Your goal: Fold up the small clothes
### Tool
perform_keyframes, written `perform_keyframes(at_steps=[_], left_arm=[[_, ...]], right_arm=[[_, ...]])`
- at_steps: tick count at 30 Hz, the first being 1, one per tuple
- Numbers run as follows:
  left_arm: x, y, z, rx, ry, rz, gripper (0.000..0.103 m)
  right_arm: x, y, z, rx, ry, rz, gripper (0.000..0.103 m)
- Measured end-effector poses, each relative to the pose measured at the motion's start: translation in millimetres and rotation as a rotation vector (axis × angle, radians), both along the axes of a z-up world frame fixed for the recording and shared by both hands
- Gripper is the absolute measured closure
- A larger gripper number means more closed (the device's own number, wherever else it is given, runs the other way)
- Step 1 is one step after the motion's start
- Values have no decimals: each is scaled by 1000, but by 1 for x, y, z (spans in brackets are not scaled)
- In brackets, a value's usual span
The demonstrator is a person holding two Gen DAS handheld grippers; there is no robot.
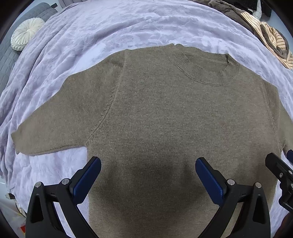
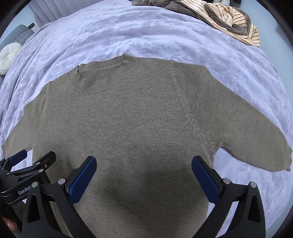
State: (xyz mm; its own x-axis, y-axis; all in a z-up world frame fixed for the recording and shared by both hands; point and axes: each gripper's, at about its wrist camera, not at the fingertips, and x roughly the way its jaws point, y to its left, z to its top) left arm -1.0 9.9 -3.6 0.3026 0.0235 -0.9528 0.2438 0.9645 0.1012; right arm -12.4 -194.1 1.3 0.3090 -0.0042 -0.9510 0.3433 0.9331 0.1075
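On the bed, a brown knit sweater [image 1: 164, 119] is laid out flat, front up, with the ribbed collar [image 1: 203, 67] at the far side and both short sleeves spread outward. The garment rests on a lilac blanket [image 1: 91, 33] and appears smooth, with no fold made yet.

The left gripper [image 1: 148, 175] is held over the lower body of the sweater, fingers wide apart and nothing between them. The right gripper [image 2: 143, 174] is held beside it in the same condition, fingers wide apart and empty. Contact between the pads and the knit cannot be confirmed from either view.

The step in hand is judged to be the first fold. It is recommended that the left sleeve [image 1: 55, 124] and the right sleeve [image 2: 256, 139] be taken at their hems and brought inward across the chest, one per gripper. Only the sleeve layers should be pinched; the soft blanket beneath is easily caught along with the knit. The edges should be kept parallel to the side seams so that the later fold lies square.

A pile of other clothes [image 2: 228, 16] lies at the far right corner, and a round cushion [image 1: 25, 33] at the far left; both are well apart from the work.
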Motion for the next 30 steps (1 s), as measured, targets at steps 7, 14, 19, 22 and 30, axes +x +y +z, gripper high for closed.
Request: perform_keyframes(at_steps=[7, 14, 19, 22, 30], left_arm=[[0, 2, 1, -4, 3, 3, 0], [-1, 4, 2, 4, -10, 3, 0], [-2, 6, 3, 0, -9, 3, 0], [-2, 7, 2, -3, -5, 4, 0], [2, 19, 2, -27, 25, 21, 0]], right_arm=[[1, 0, 0, 4, -9, 0, 0], [1, 1, 0, 1, -24, 2, 0], [0, 2, 0, 1, -39, 0, 0], [0, 2, 0, 3, -39, 0, 0], [0, 10, 7, -4, -89, 11, 0]])
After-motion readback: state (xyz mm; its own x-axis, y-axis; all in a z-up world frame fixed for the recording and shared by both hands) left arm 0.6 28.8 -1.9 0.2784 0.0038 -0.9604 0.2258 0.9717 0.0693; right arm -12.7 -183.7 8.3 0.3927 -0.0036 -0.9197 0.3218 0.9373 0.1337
